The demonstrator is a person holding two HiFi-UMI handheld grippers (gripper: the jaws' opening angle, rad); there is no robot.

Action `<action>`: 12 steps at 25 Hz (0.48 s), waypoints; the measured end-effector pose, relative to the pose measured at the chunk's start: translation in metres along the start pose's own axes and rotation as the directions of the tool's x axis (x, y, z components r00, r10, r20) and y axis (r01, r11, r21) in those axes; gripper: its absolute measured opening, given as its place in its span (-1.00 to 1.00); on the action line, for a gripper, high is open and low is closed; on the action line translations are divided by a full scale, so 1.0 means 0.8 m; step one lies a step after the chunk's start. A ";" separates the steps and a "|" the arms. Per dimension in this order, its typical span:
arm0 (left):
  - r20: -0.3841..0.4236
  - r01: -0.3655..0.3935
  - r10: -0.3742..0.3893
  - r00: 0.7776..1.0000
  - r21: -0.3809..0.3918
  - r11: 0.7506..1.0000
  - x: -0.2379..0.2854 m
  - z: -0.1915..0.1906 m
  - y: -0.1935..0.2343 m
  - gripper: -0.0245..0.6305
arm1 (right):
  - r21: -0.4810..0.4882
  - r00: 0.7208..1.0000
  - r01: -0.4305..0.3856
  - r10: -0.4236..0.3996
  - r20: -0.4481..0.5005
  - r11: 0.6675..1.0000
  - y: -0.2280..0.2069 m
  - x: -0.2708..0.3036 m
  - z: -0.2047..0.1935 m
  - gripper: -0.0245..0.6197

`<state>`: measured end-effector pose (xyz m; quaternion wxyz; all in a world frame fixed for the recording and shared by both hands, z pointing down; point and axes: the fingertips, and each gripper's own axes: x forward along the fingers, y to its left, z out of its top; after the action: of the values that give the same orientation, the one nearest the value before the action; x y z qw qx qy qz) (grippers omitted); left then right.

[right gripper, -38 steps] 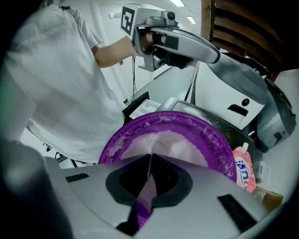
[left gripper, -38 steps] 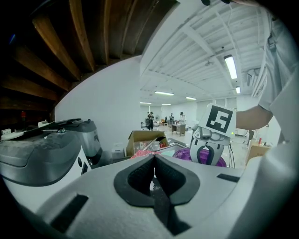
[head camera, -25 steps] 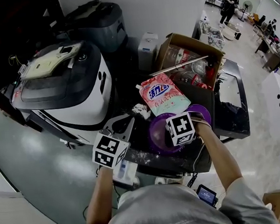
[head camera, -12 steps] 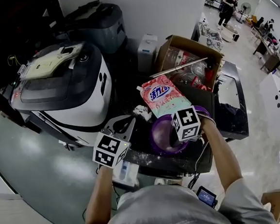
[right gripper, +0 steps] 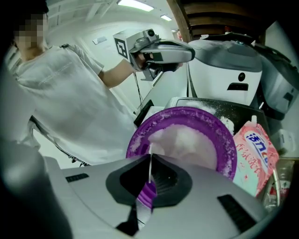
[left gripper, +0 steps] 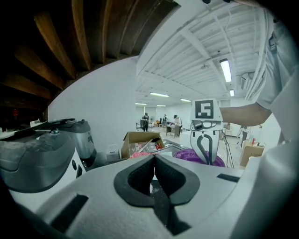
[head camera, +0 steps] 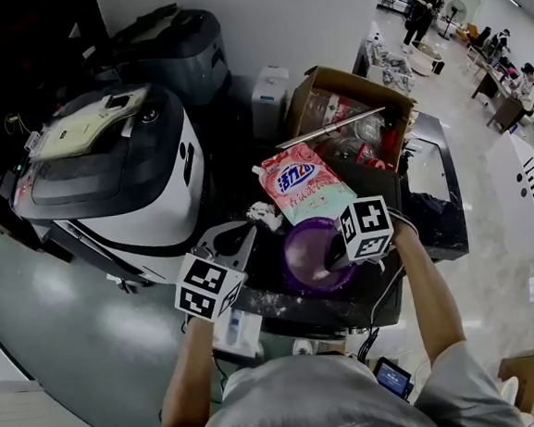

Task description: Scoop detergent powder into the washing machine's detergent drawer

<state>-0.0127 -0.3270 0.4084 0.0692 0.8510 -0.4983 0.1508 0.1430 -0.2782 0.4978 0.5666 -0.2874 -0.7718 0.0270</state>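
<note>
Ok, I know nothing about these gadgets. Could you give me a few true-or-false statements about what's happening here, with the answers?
1. The right claw is clamped on a thin white scoop handle. True.
2. The purple bowl is empty. False: it holds white powder.
3. The left claw is closed with nothing in it. True.
4. The pink detergent bag lies inside the cardboard box. False: it lies outside the box, next to the purple bowl.
</note>
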 end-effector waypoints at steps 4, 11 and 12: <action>0.003 0.008 -0.008 1.000 -0.004 1.000 0.001 0.001 -0.001 -0.90 | 0.024 0.991 0.065 -0.068 0.116 0.998 -0.007 -0.017 0.009 -0.89; 0.013 0.031 -0.031 0.999 -0.006 1.000 0.006 0.004 -0.009 -0.90 | 0.140 0.931 0.159 -0.195 0.309 0.977 -0.011 -0.033 0.009 -0.89; 0.013 0.034 -0.034 0.999 -0.006 0.999 0.006 0.004 -0.011 -0.90 | 0.164 0.920 0.164 -0.211 0.330 0.973 -0.011 -0.033 0.006 -0.89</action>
<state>-0.0021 -0.3278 0.4072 0.0711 0.8602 -0.4845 0.1425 0.1398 -0.2963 0.4767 0.4405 -0.1643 -0.8795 0.0737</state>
